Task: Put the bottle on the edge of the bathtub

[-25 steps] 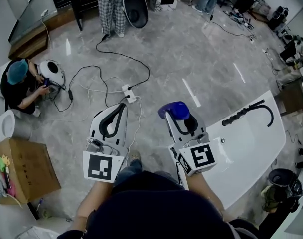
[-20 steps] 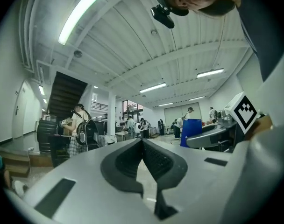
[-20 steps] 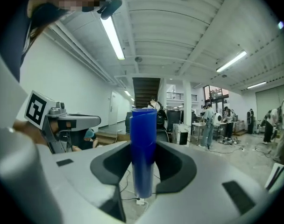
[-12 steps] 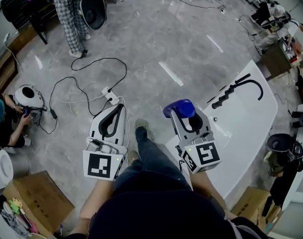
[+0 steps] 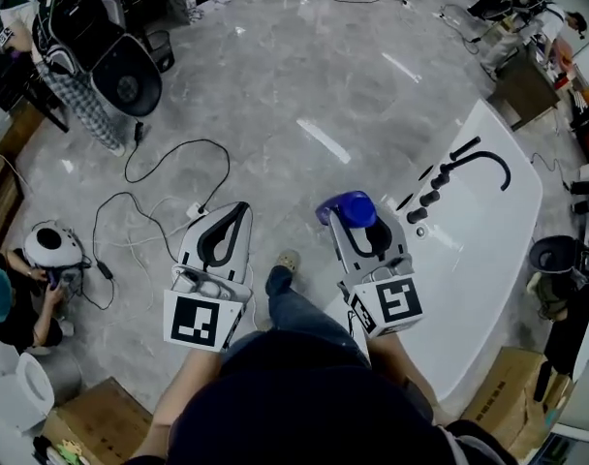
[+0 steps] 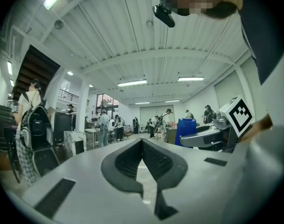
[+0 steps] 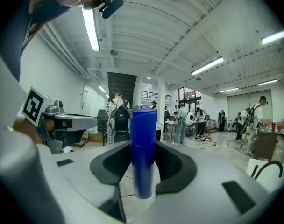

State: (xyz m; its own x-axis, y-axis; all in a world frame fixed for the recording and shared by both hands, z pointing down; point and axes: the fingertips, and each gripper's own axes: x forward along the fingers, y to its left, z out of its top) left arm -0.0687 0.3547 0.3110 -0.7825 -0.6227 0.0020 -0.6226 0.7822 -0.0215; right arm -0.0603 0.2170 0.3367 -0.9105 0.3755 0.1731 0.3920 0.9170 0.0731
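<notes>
My right gripper [image 5: 353, 223] is shut on a blue bottle [image 5: 347, 208], held at waist height over the grey floor, just left of the white bathtub [image 5: 493, 250]. In the right gripper view the bottle [image 7: 143, 129] stands upright between the two dark pads of that gripper [image 7: 143, 162]. The tub's black faucet [image 5: 490, 159] and handles sit on its far rim. My left gripper [image 5: 234, 213] hangs beside it over the floor, jaws shut with nothing in them; in the left gripper view its tips [image 6: 142, 144] meet.
Black and white cables with a power strip [image 5: 194, 209] trail over the floor ahead left. A crouching person [image 5: 12, 303] works by a white round device [image 5: 50, 245]. Cardboard boxes [image 5: 106, 417] and a black bin [image 5: 556, 255] stand around. A standing person with a backpack [image 5: 93, 51] is far left.
The view has swung left to right: the bathtub now lies closer and more in front of my right side. Both grippers keep their pose, the bottle still held.
</notes>
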